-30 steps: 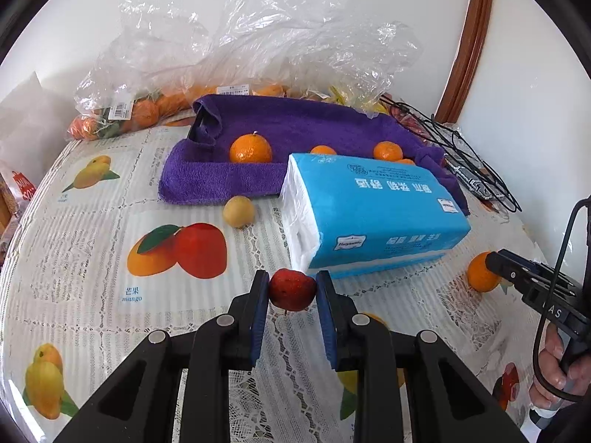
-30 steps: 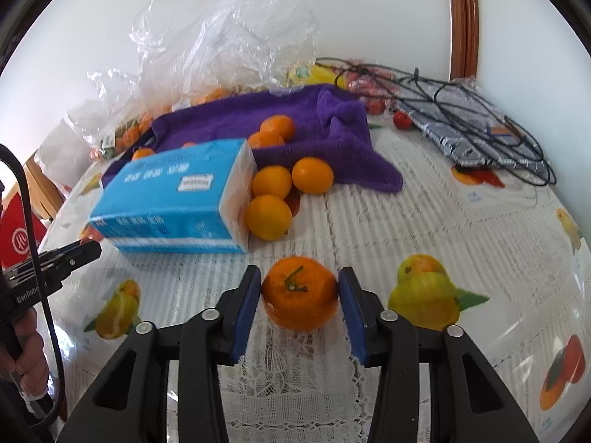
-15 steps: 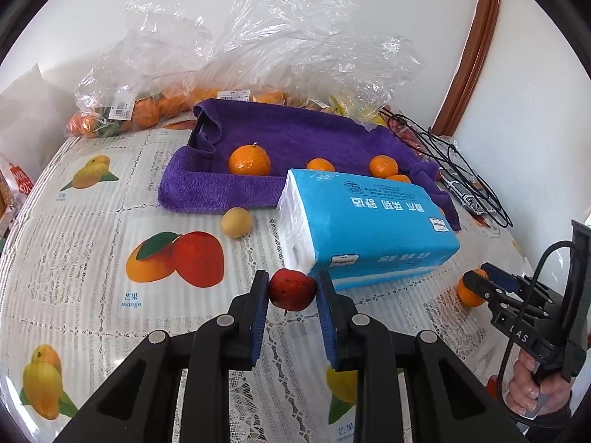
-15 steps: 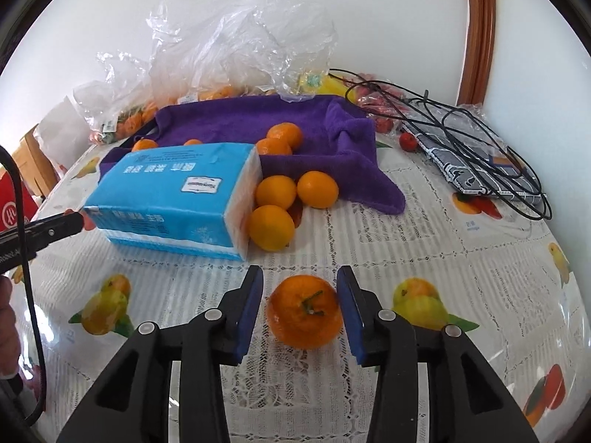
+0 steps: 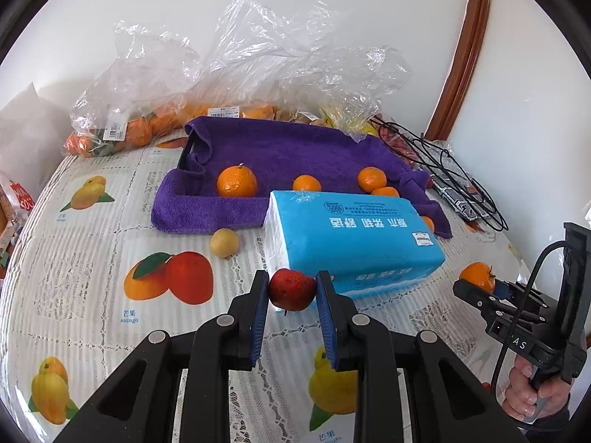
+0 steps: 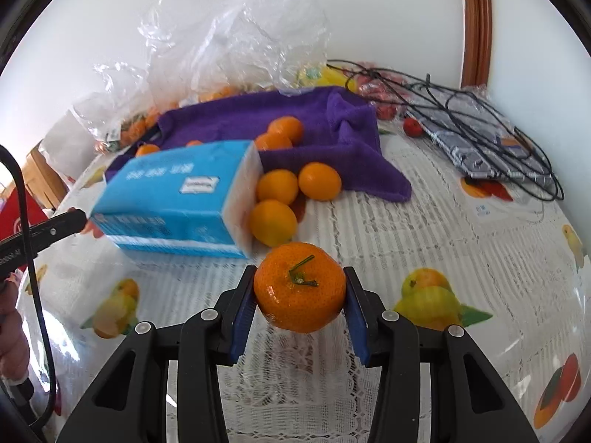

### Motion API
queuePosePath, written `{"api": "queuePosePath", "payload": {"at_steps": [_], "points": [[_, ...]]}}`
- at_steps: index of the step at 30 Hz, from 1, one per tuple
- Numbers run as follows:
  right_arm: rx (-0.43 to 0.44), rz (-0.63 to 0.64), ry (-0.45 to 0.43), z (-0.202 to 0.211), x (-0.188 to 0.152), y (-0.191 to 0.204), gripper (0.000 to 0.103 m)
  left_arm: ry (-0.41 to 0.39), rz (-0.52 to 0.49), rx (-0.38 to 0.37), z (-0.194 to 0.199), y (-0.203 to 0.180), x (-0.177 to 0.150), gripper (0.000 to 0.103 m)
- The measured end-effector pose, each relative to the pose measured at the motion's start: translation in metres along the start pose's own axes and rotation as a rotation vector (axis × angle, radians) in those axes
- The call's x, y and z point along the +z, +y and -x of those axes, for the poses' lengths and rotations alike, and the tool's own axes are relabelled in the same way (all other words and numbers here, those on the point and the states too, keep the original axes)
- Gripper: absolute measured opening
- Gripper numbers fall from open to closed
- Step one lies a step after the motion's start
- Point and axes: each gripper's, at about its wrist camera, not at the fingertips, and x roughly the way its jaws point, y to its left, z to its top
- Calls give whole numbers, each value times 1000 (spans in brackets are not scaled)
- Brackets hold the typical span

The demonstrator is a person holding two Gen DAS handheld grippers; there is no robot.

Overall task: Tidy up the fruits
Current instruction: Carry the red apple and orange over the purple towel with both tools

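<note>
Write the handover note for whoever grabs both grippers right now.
Left gripper: shut on a small red fruit, held near the blue tissue pack.
Right gripper: shut on a mandarin, stem up.
Done: several oranges lie on the purple towel.
Left: three oranges bunched at the towel's edge beside the pack, plus one pale yellow fruit off it. Destination for the held fruits is not evident.

A white lace-patterned tablecloth (image 5: pixel 85 258) printed with orange and yellow fruits is seen under a purple towel (image 5: pixel 280 151), a bright blue tissue pack (image 5: pixel 354 236) lettered in white, a red fruit (image 5: pixel 291 289) and an orange mandarin (image 6: pixel 300 287).
</note>
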Motion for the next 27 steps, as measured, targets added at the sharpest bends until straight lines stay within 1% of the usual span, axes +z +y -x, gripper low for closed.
{"api": "queuePosePath", "payload": {"at_steps": [6, 13, 18, 22, 27], "points": [[24, 38, -64, 9, 33, 14, 44, -23, -4, -1, 3, -13, 21, 25], [42, 49, -135, 10, 76, 21, 44, -45, -10, 40, -2, -21, 51, 25], [55, 36, -166, 4, 105, 24, 44, -77, 7, 51, -7, -19, 72, 25], [57, 56, -182, -4, 125, 32, 44, -88, 14, 56, -14, -17, 86, 25], [70, 69, -189, -18, 138, 39, 44, -114, 12, 71, -26, -15, 97, 25]]}}
